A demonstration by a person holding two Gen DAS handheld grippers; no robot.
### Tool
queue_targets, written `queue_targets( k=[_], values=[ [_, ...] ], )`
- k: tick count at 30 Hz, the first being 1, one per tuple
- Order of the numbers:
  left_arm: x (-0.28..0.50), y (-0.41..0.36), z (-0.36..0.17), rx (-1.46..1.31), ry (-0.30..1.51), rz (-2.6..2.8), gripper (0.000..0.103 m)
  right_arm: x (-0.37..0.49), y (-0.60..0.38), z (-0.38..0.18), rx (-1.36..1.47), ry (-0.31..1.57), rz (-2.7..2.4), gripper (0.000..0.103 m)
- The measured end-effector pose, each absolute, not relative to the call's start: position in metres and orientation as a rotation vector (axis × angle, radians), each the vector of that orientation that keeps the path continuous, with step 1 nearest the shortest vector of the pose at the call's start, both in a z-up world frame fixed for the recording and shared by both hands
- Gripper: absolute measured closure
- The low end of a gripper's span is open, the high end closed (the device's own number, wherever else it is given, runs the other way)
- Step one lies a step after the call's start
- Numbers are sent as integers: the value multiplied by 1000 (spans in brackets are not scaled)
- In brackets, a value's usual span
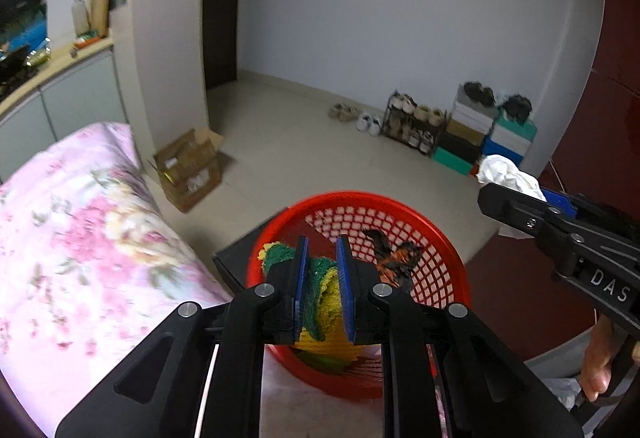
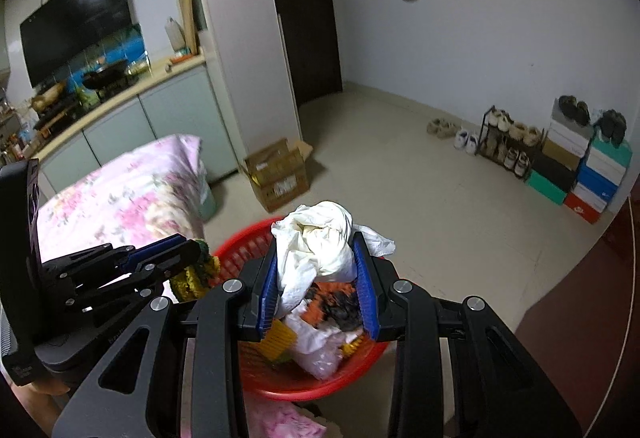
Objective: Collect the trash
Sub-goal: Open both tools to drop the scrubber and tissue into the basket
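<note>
My left gripper [image 1: 322, 244] is shut on a green and yellow sponge [image 1: 322, 292], held over the red mesh basket [image 1: 448, 250]. A black and orange scrap [image 1: 394, 254] lies inside the basket. My right gripper [image 2: 316, 238] is shut on a crumpled white tissue wad [image 2: 316, 238], held above the same red basket [image 2: 304, 390], which holds a white bag, yellow pieces and dark scraps. In the left wrist view the right gripper [image 1: 504, 193] comes in from the right with the tissue wad [image 1: 506, 173]. The left gripper [image 2: 192, 250] with the sponge [image 2: 196, 274] shows at the left in the right wrist view.
A pink floral cover [image 1: 80, 238] lies to the left of the basket. An open cardboard box [image 1: 190, 169] stands on the tiled floor beyond it. A shoe rack [image 1: 416, 121] and stacked shoe boxes [image 1: 480, 137] line the far wall. A person's hand [image 1: 600, 366] holds the right gripper's handle.
</note>
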State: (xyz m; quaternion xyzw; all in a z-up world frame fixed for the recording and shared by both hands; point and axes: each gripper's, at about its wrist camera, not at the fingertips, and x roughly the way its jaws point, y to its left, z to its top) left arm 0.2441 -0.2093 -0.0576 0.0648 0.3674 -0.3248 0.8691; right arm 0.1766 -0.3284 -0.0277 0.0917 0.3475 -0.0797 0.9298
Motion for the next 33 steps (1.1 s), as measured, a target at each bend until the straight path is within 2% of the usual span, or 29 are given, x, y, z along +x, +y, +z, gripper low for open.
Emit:
queue_targets(
  k=[5,8,9,10,12,15,25,26,30,33],
  values=[
    [251,-219,-74,153,808,-693,84,189,-338,-48,216,780,-152,70],
    [252,-219,-78,157,812,-695,72,194,-342,-57,233,803,-146,68],
    [253,-219,-79,156,813,-696,64,196,-343,-60,238,814,-140,66],
    [253,-218,-79,154,810,-695,50,198,-344,-62,246,821,-130,63],
    [254,-215,-77,146,799,-696,35,199,-347,-64,273,826,-114,50],
    [253,-210,-71,132,790,-691,27,196,-352,-62,299,814,-118,41],
    [229,-159,-29,123,672,-522,20,164,-349,-30,312,708,-130,24],
    [225,-155,-25,120,661,-504,19,159,-347,-26,309,693,-130,19],
    [204,-134,-7,117,613,-413,17,136,-329,-6,264,613,-114,10],
    [183,-119,6,114,562,-352,15,117,-310,5,230,572,-92,8]
  ],
)
